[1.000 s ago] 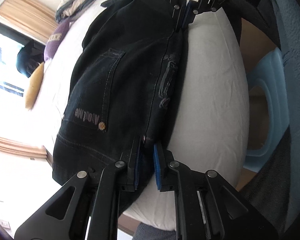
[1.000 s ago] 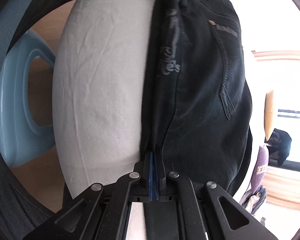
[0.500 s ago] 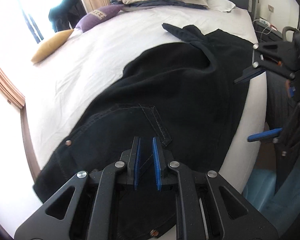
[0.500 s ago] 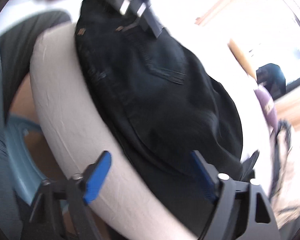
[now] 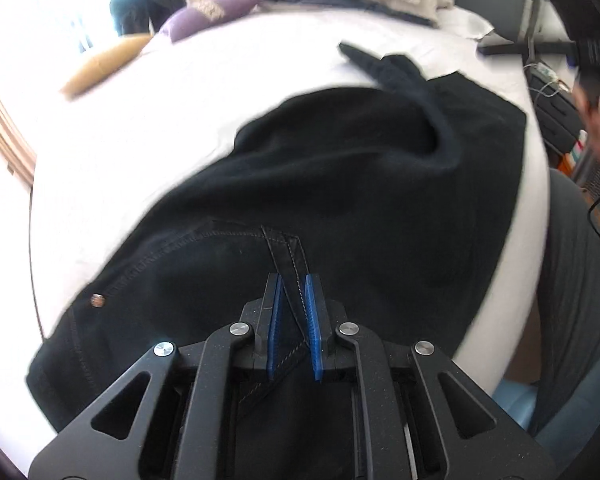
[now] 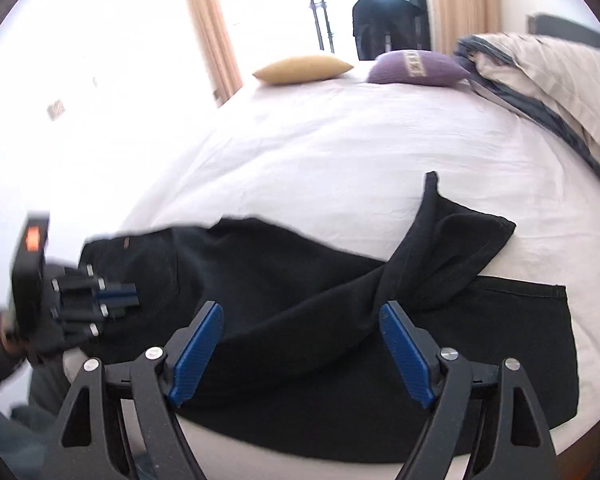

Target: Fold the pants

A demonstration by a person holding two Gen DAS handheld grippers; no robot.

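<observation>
White sheet covers the bed (image 6: pixel 340 140); yellow pillow (image 6: pixel 302 68) and purple pillow (image 6: pixel 414 67) at its far edge by the curtains (image 6: pixel 210 28). Black pants (image 5: pixel 360 184) lie along the near edge. My left gripper (image 5: pixel 292 312) hangs narrowly parted above them; my right gripper (image 6: pixel 300 344), clamped a second ago, gapes wide.

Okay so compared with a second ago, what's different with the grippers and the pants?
The right gripper let go of the pants and now stands wide open, pulled back. The left gripper lifted off the edge, slightly parted, holding nothing. The pants remain on the bed.
</observation>
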